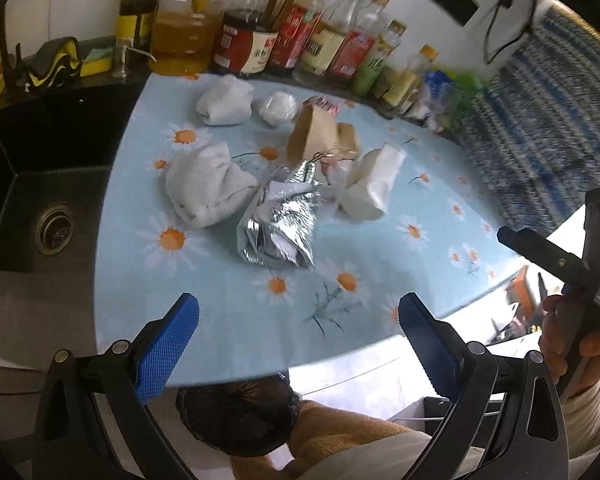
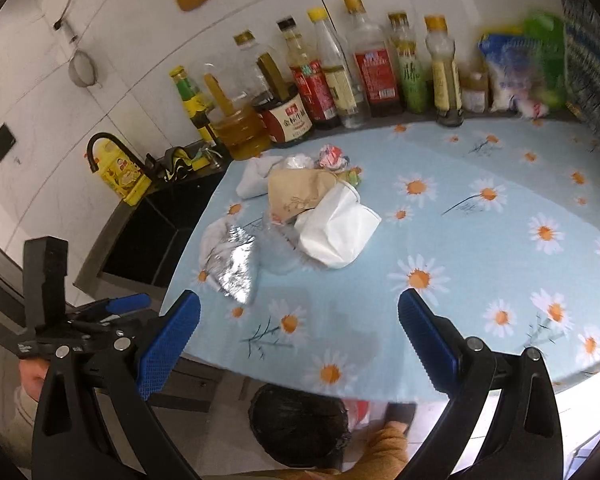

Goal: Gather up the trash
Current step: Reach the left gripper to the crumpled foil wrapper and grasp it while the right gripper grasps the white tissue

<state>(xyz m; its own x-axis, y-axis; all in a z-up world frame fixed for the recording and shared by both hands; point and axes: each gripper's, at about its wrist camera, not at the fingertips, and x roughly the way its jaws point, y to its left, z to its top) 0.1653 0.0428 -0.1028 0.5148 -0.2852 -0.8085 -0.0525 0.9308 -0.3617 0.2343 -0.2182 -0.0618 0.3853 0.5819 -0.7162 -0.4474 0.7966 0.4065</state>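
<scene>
A pile of trash lies on the daisy-print counter (image 1: 228,312): a crumpled silver foil bag (image 1: 280,220), crumpled white wads (image 1: 206,190), a brown paper bag (image 1: 314,134) and a crushed white cup (image 1: 374,186). The right wrist view shows the same foil bag (image 2: 236,266), brown bag (image 2: 296,196) and white cup (image 2: 336,232). My left gripper (image 1: 298,330) hangs open above the counter's near edge, short of the foil bag. My right gripper (image 2: 300,330) is open too, nothing between its blue fingers. A black-lined trash bin (image 1: 236,416) stands on the floor below the counter edge.
Oil and sauce bottles (image 1: 260,40) line the back wall. A black sink (image 1: 40,200) lies left of the counter, with a faucet (image 2: 100,148) and a yellow box beside it. Snack packets (image 2: 516,72) stand at the back right. A person's hand (image 1: 572,344) holds the right gripper.
</scene>
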